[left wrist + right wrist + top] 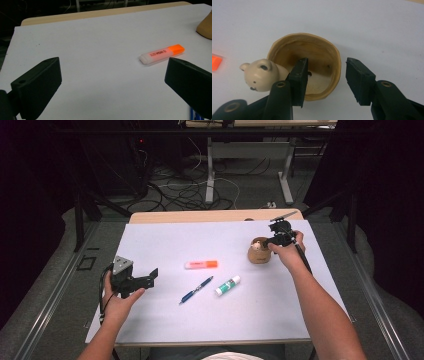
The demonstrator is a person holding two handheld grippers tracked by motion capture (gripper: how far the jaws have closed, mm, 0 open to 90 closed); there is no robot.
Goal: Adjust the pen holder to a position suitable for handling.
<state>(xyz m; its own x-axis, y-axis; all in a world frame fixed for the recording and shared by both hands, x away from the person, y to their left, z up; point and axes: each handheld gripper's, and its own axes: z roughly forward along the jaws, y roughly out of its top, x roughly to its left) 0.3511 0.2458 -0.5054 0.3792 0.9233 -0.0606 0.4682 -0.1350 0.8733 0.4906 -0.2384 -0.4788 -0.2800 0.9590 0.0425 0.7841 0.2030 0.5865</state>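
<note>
A tan cup (259, 251) with a cream bear head (262, 75) on its side stands at the right of the white mat (165, 240). My right gripper (327, 63) points down over the cup (329, 50), one jaw inside it and the other outside, straddling the wall; a gap shows at the outer pad, so it is open. From above, that right gripper (272, 240) sits at the cup's right rim. My left gripper (151, 277) rests open near the mat's left edge, nothing between its jaws (112, 72). The orange highlighter (162, 53) lies ahead of it.
The highlighter (201, 264), a blue pen (196, 290) and a green-capped glue stick (228, 285) lie in the middle of the mat. The wooden table edge (215, 216) runs along the back, with cables and table legs on the floor beyond.
</note>
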